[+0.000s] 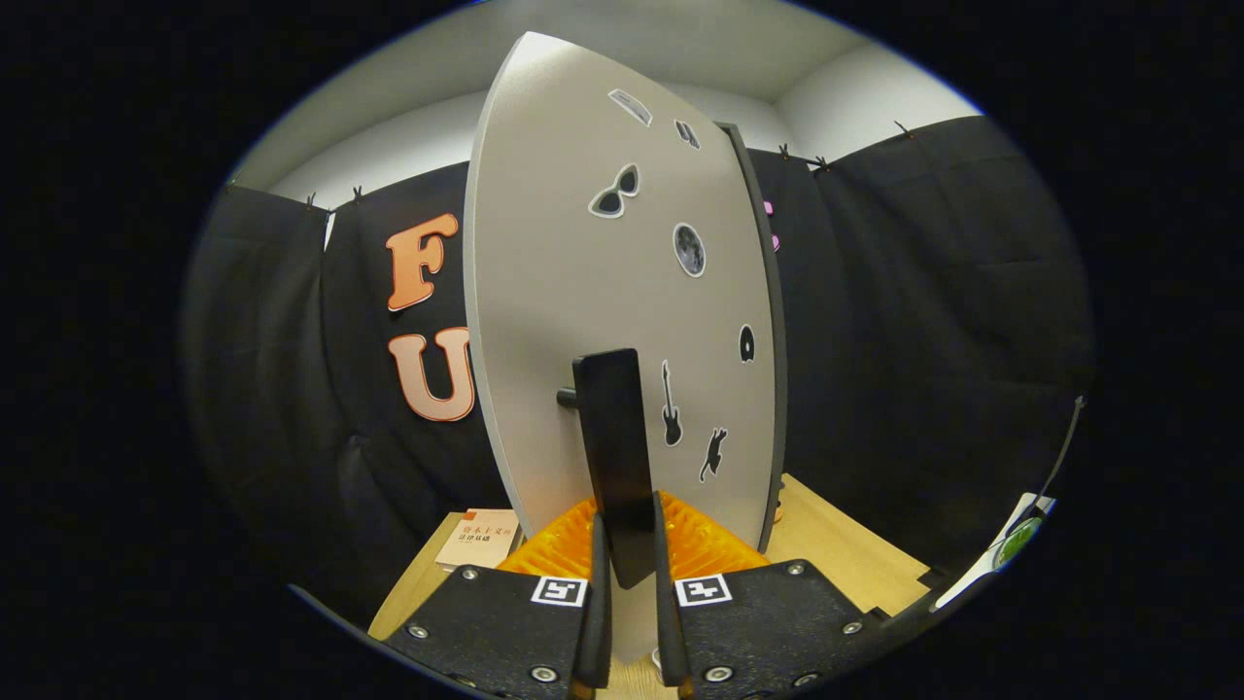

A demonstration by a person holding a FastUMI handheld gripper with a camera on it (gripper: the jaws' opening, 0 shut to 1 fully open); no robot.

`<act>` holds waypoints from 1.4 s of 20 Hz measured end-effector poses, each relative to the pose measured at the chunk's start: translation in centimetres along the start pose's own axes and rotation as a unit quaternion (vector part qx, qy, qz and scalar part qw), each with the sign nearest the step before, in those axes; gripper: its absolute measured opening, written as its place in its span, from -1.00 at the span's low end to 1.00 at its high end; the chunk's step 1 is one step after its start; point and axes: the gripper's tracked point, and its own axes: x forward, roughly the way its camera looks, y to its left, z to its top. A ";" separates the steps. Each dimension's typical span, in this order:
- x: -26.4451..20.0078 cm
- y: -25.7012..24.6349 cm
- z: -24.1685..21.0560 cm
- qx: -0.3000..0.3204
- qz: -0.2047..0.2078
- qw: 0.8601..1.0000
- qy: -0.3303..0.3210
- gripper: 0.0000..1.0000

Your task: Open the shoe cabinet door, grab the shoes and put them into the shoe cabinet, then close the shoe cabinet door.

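Claw on the cabinet door handle

My claw (630,544) is nearly closed, both fingers pinching the upright black handle (614,437) of the grey shoe cabinet door (573,292), dead ahead at twelve o'clock, standing on the surface (836,554).

The claw (630,544) has both fingers pressed on the flat black door handle (614,457) of the sticker-dotted grey cabinet door (583,292), above the light wooden surface (846,554).

Camera rides the tongs (628,544), facing the cabinet door (583,292) closely.
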 end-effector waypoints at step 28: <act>-3.1 -16.2 -0.1 0.071 -0.047 0.995 -0.055 -0.72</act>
